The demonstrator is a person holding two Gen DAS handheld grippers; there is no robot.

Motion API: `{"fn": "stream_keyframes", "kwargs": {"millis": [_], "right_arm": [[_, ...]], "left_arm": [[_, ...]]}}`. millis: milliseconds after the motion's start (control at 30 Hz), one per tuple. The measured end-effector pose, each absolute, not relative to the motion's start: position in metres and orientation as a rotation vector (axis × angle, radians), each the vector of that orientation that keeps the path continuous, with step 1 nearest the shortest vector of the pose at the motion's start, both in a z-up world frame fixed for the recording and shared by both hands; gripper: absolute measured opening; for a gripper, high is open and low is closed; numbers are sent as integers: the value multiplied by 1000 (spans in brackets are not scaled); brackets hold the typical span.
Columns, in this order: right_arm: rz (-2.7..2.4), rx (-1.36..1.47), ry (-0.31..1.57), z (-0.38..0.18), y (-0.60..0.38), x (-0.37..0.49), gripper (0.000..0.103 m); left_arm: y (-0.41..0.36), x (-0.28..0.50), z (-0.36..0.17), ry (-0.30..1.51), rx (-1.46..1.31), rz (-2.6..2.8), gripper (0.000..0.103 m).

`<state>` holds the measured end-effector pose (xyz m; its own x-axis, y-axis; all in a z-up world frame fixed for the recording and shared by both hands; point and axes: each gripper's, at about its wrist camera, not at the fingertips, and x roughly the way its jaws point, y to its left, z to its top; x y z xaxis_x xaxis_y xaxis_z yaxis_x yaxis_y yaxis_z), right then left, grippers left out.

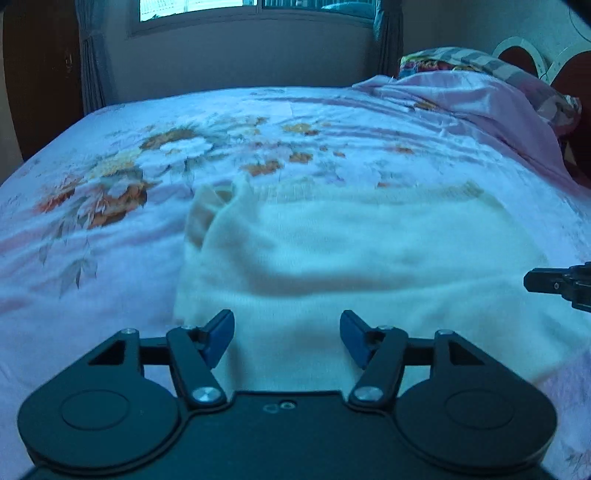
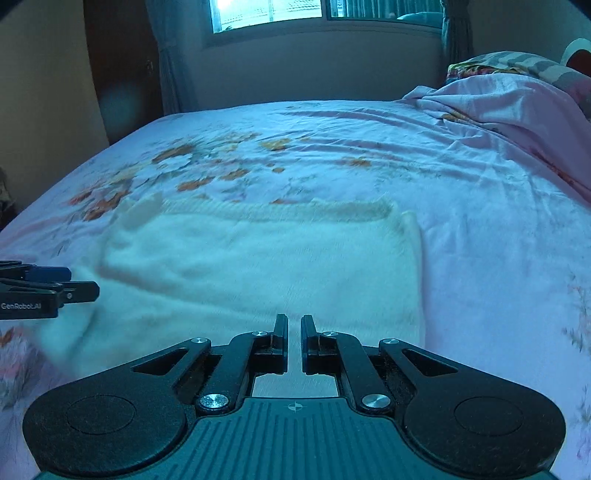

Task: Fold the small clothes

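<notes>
A cream knitted garment (image 1: 351, 258) lies flat on the floral bedsheet (image 1: 147, 122); it also shows in the right wrist view (image 2: 258, 266). Its far left corner is turned up. My left gripper (image 1: 287, 334) is open with blue pads, empty, low over the garment's near edge. My right gripper (image 2: 294, 332) has its jaws nearly together with a narrow gap, holding nothing, over the garment's near right part. Each gripper shows in the other's view at the side: the right one (image 1: 561, 284) and the left one (image 2: 48, 291).
A pink blanket (image 1: 480, 99) and patterned pillows (image 1: 443, 61) are heaped at the far right of the bed. A window (image 2: 314, 11) with grey curtains is on the far wall. A dark wardrobe (image 1: 40, 74) stands at the left.
</notes>
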<state>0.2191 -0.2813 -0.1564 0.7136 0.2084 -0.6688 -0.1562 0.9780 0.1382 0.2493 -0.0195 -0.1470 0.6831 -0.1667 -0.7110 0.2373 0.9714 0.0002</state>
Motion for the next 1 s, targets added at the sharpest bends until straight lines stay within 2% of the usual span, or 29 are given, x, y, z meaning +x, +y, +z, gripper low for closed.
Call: {"fn": "stream_keyframes", "kwargs": {"millis": [133,367,433,500,633,767,867,900,1000], "right_arm": [[167,17,787,-191,-282,195,4],[86,60,811,-192,-293,183,4],[85,42,813,-189,-291,180,4],[92,34,826,-187,-291,180,4],[84,135,829,-190,-301,181,4],[81,184,811,-190,-306,177,4],[81,196,809,-190,-308,176,4],[82,198,810,-190,-308,176,4],[92,195,809,-189,-309,176,4]], "left_arm": [[-16,231,-163,773,119,-193,62],[-3,220,-161,808,69,-182,61],[-4,219,-153,815,61,-182,55],[-6,223,-141,788,54,-213,54],[-16,267,-135,785,46,-211,54],[-14,330,-152,849,-11,-170,54],[-6,362,-158,844,-2,-100,56],[-2,369,-159,846,-2,-61,61],[9,372,-160,852,-70,-17,61]]}}
